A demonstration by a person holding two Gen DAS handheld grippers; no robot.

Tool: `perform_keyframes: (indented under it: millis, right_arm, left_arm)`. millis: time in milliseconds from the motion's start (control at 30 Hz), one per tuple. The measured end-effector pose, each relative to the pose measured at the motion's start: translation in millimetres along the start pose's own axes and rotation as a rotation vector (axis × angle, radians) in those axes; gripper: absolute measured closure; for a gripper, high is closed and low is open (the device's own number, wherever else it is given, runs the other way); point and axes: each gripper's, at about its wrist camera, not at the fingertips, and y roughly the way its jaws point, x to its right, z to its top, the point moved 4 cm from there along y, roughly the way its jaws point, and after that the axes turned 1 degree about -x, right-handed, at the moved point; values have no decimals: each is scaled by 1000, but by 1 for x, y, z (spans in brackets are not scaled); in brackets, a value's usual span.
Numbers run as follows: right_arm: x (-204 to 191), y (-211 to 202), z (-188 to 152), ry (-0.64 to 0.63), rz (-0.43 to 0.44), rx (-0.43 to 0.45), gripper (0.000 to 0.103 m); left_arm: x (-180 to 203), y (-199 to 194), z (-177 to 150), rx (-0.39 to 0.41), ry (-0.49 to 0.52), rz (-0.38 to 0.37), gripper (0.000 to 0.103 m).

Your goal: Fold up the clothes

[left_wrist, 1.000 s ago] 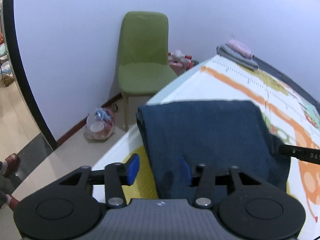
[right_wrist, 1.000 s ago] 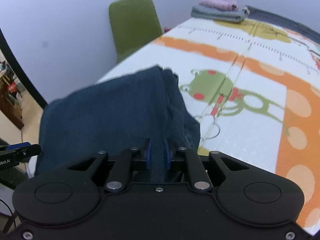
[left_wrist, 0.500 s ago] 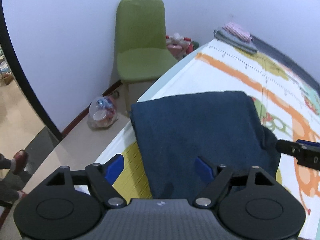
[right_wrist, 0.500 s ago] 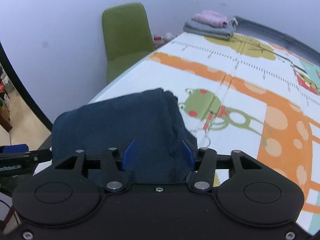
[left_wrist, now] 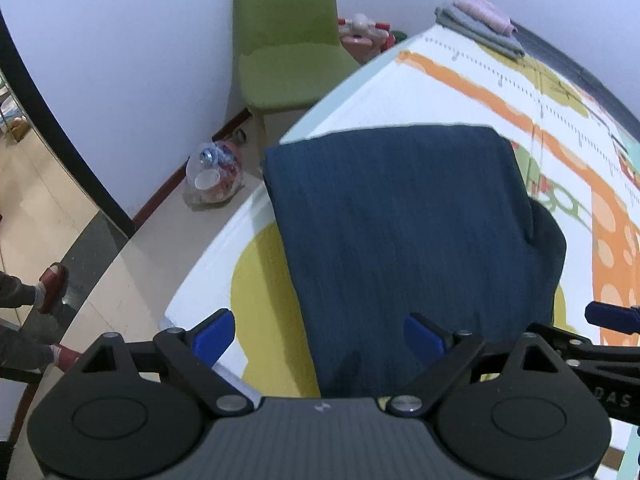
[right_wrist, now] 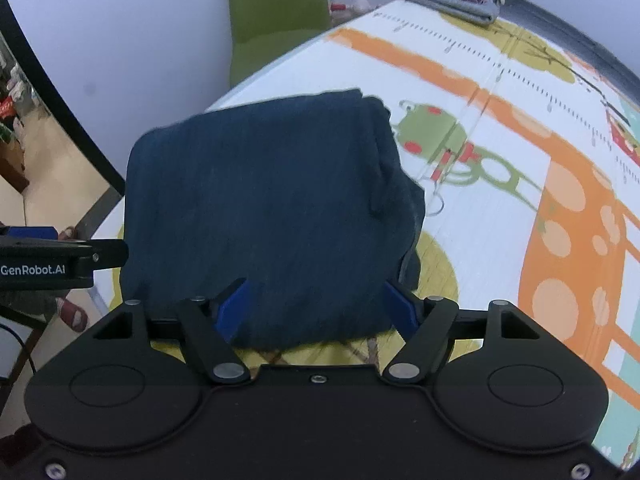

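The folded dark blue garment (left_wrist: 404,232) lies flat at the near left corner of the worktop (left_wrist: 460,92), both claws, left (left_wrist: 318,336) and right (right_wrist: 316,306), opening, spread, nothing pinched (likely releasing a finished fold).

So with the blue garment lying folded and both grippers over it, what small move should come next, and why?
Probably lift both grippers clear. The left gripper and right gripper are opening with nothing pinched, and the dark blue garment lies folded on the play mat, only its right edge bunched.
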Motion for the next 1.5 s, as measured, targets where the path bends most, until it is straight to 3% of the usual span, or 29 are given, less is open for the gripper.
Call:
perform_keyframes:
  millis: [500, 1500]
  right_arm:
    - [8, 15, -24, 10, -25, -99, 23]
    - [10, 20, -26, -4, -21, -118, 22]
  left_arm:
    - [18, 7, -21, -80, 58, -25, 8]
    - [25, 13, -22, -108, 87, 22, 5]
